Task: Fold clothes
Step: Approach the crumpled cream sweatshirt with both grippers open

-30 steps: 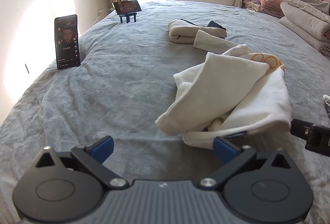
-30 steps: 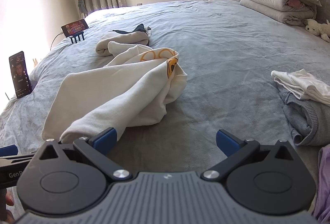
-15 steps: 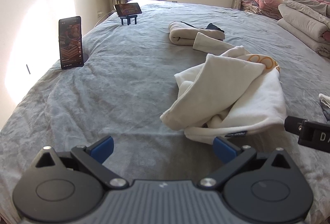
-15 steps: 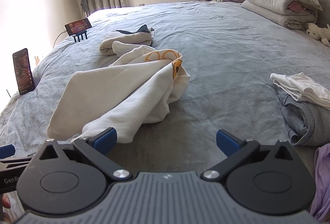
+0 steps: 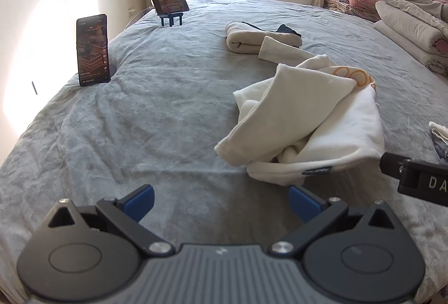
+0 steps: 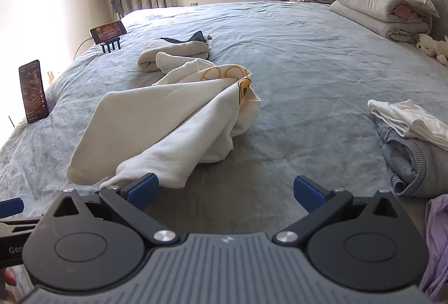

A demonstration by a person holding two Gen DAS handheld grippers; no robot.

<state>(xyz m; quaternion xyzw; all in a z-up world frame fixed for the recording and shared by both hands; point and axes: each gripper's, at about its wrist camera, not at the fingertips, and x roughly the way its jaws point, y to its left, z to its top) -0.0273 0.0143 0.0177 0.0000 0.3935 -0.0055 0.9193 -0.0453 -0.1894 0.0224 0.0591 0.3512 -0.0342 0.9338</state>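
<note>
Since a second ago we have drawn both tools back a little, so the crumpled cream cotton sweatshirt with orange ring print (image 5: pixel 313 119) lies further ahead on the soft grey fleece bedspread (image 5: pixel 156 119). Our left gripper (image 5: pixel 221 199) stays spread wide, holding nothing, its blue pads just short of the hem. Our right gripper (image 6: pixel 226 187) gapes equally wide, empty, its left pad beside the sweatshirt's limp sleeve.
</note>
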